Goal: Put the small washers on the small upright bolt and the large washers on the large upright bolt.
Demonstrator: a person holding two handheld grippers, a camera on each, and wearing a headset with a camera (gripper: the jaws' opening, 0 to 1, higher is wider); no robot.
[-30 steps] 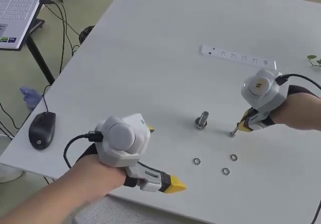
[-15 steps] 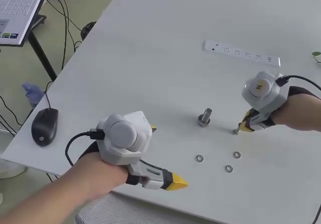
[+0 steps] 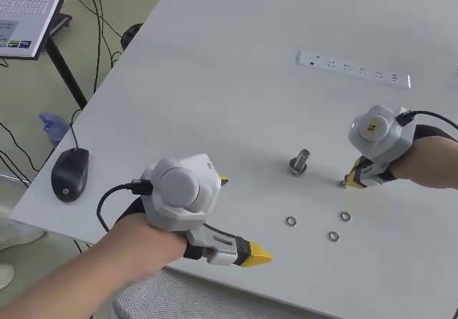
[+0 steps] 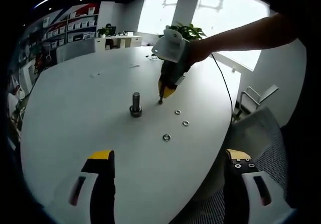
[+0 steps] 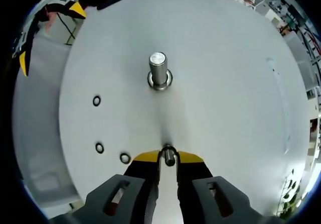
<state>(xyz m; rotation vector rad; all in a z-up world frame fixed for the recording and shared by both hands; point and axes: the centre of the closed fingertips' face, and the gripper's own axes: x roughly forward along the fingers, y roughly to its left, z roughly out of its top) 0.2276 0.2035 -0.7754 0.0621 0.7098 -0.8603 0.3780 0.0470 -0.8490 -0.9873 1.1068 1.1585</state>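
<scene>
The large upright bolt (image 3: 300,162) (image 4: 135,104) (image 5: 159,71) stands mid-table with a ring at its base. Right of it, the small upright bolt (image 3: 343,184) (image 5: 169,156) sits between the yellow tips of my right gripper (image 3: 352,182) (image 5: 169,158) (image 4: 166,91), which is shut on it. Three small washers (image 3: 291,222) (image 3: 346,217) (image 3: 333,236) lie flat in front of the bolts, also seen as washers (image 5: 97,101) (image 4: 166,137). My left gripper (image 3: 242,219) (image 4: 169,156) hovers open near the table's front edge, jaws wide apart and holding nothing.
A white power strip (image 3: 354,70) lies at the back right. A black mouse (image 3: 69,176) rests near the table's left corner, with a laptop (image 3: 28,8) and cables beyond the edge. The front edge (image 3: 300,301) runs just below the left gripper.
</scene>
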